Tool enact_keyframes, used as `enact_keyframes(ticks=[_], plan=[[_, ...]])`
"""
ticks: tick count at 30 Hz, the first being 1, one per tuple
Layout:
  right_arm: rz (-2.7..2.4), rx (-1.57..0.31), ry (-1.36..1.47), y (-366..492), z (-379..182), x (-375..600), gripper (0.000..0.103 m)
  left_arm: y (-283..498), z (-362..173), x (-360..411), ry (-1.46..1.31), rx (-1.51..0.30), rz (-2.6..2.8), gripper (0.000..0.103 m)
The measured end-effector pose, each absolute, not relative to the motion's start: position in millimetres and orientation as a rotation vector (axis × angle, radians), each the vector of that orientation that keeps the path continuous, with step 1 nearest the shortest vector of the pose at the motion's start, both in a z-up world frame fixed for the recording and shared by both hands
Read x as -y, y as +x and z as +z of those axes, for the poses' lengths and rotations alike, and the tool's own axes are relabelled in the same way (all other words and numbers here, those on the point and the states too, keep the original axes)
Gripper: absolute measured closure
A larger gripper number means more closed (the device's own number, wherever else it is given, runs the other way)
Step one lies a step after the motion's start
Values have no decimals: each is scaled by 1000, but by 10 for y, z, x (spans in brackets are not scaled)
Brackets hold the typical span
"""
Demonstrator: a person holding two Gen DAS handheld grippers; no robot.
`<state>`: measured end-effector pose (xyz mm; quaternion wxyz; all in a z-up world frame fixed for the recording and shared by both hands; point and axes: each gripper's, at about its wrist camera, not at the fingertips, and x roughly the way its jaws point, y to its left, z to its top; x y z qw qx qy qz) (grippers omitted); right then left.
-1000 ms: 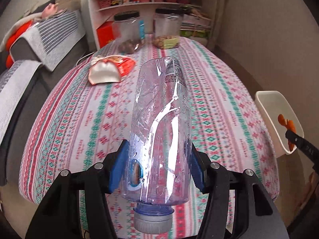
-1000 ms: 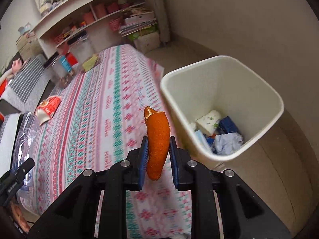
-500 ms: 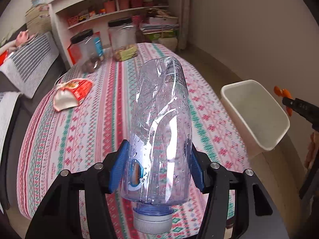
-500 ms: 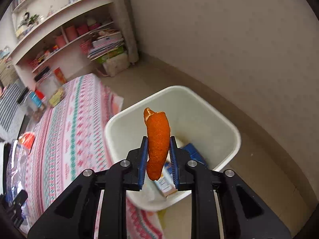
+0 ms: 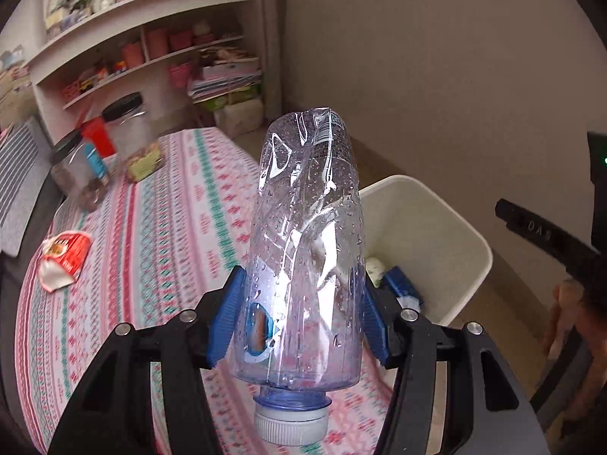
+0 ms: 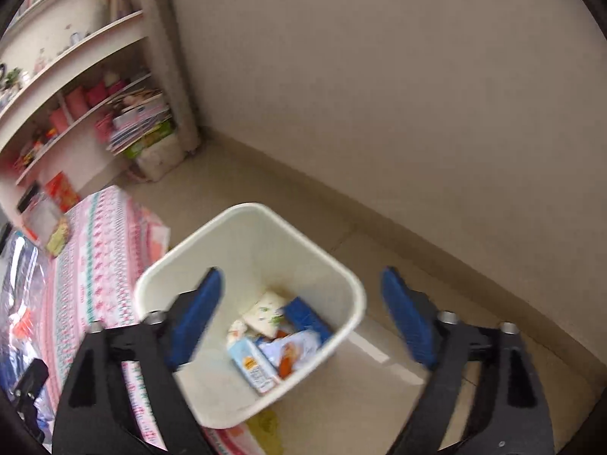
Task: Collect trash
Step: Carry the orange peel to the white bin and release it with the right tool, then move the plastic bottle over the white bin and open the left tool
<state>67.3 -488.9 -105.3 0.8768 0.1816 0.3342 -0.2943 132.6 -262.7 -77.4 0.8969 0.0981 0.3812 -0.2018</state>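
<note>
Closest to the left wrist camera, the left gripper (image 5: 299,314) has its blue pads (image 5: 224,322) pressed against both sides of a crumpled clear plastic bottle (image 5: 303,250), which is held cap-down, its white cap (image 5: 291,422) nearest the lens and its dented base pointing away; water droplets cling to the inside of the plastic. Beyond the bottle lies a table under a patterned tablecloth (image 5: 170,235) of pink, red and green stripes, and on its left part sits a torn red-and-white snack wrapper (image 5: 62,259). Farther along the cloth stand two clear jars with black lids (image 5: 127,134). To the right of the bottle, on the floor beside the table, is a cream trash bin (image 5: 447,235). In the right wrist view, the right gripper (image 6: 299,322) is spread wide with nothing between its blue pads (image 6: 408,322), and it hangs above the same trash bin (image 6: 246,235). Inside the bin lie a small carton (image 6: 255,366), a white packet (image 6: 265,313), a blue wrapper (image 6: 307,318) and a pale printed wrapper showing an orange shape (image 6: 292,350). At the far end of the room, white shelves (image 5: 151,30) hold pink boxes, stacked papers and small plants against a beige wall (image 6: 379,76).
</note>
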Motion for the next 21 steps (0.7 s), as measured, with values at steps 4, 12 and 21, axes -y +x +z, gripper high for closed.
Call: enact_keyframes(ticks=[4, 12, 21], plan=[[-661, -711, 394, 520, -1066, 4993, 7, 1348, -742, 2860, 203, -794, -466, 47], [-724, -728, 456, 80, -1167, 5174, 7, 1450, -807, 3227, 209, -838, -513, 47], [-739, -751, 487, -70, -1243, 5164, 7, 1663, -894, 3447, 144, -931, -514, 25]])
